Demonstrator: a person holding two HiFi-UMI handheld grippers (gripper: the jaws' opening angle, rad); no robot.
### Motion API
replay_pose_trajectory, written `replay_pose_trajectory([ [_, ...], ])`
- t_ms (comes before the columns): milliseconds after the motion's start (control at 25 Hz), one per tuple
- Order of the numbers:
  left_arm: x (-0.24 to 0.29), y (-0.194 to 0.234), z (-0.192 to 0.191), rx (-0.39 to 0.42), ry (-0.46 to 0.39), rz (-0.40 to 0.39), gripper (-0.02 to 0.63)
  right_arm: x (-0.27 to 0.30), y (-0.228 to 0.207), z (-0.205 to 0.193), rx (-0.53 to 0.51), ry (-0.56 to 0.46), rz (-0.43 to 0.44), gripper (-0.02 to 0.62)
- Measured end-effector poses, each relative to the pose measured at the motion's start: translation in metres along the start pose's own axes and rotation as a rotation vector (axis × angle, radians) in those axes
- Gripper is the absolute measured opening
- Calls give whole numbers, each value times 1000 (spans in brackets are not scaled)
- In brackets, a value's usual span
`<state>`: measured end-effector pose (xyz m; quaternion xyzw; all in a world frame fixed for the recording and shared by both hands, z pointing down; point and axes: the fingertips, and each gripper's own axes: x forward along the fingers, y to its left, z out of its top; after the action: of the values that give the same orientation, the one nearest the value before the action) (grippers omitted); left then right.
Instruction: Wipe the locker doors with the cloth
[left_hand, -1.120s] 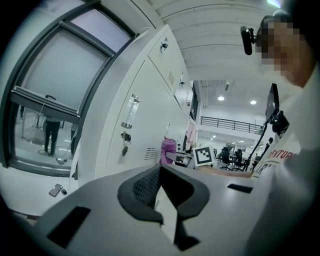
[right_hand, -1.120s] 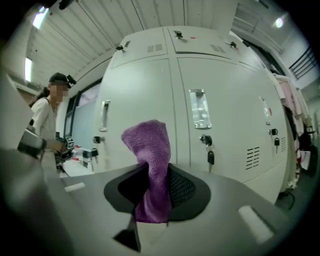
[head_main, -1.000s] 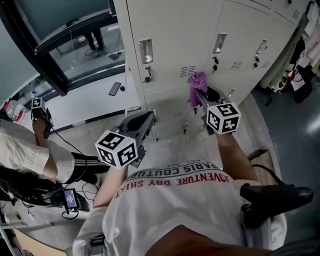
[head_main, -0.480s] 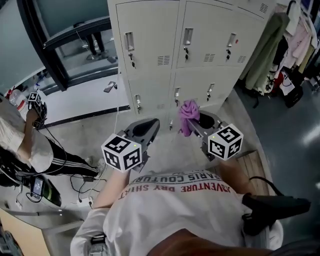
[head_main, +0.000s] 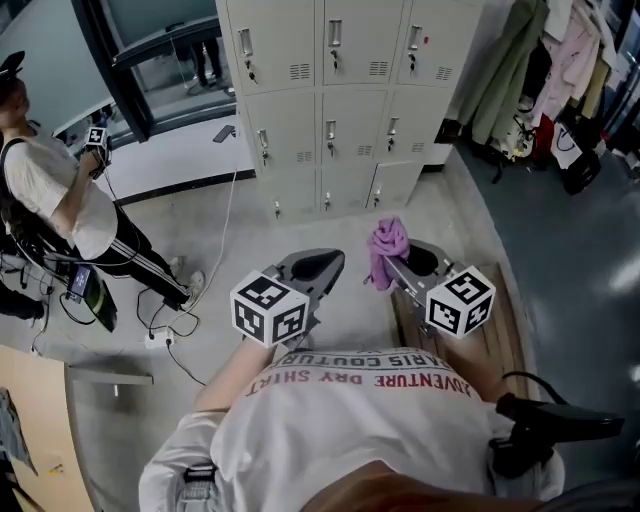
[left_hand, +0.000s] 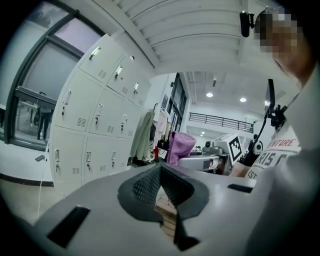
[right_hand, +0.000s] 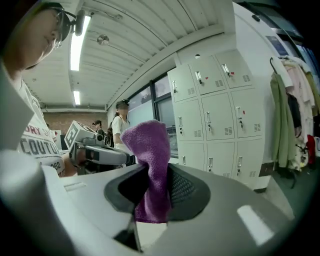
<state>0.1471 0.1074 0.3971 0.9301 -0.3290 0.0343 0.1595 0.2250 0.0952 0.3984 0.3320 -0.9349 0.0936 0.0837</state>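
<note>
A bank of cream locker doors (head_main: 330, 90) stands at the top of the head view, some way beyond both grippers. My right gripper (head_main: 392, 266) is shut on a purple cloth (head_main: 385, 243), which sticks up from between its jaws. The right gripper view shows the cloth (right_hand: 150, 165) pinched between the dark pads, with the lockers (right_hand: 220, 115) behind it. My left gripper (head_main: 322, 268) is held beside it, shut on nothing. In the left gripper view its pads (left_hand: 150, 186) meet, and the cloth (left_hand: 179, 147) and the lockers (left_hand: 95, 130) show beyond.
A person in a white shirt (head_main: 60, 195) stands at the left with cables (head_main: 215, 240) on the floor nearby. Clothes (head_main: 560, 80) hang at the right of the lockers. A wooden bench (head_main: 512, 310) lies under my right arm. A black-framed window (head_main: 150, 40) fills the far left.
The lockers have drawn farther away and more doors are in view. Both grippers have pulled back from them, the right one still holding the cloth.
</note>
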Motion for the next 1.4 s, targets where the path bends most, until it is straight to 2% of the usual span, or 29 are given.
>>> replay_pose_trajectory([
  [360, -70, -126, -5, 91, -12, -20, 0, -115, 99, -2, -30, -69, -25, 81],
  [640, -164, -201, -57, 88, 0, -17, 0, -174, 209, -41, 1, -68, -25, 81],
  [800, -203, -249, -81, 103, -15, -8, 0, -211, 257, -56, -12, -81, -20, 81],
  [1120, -234, -280, -64, 136, -42, -17, 0, -226, 294, -39, -52, -72, -14, 83],
  [1400, -236, -286, -56, 142, -53, -12, 0, -237, 286, -35, -38, -85, -38, 83],
])
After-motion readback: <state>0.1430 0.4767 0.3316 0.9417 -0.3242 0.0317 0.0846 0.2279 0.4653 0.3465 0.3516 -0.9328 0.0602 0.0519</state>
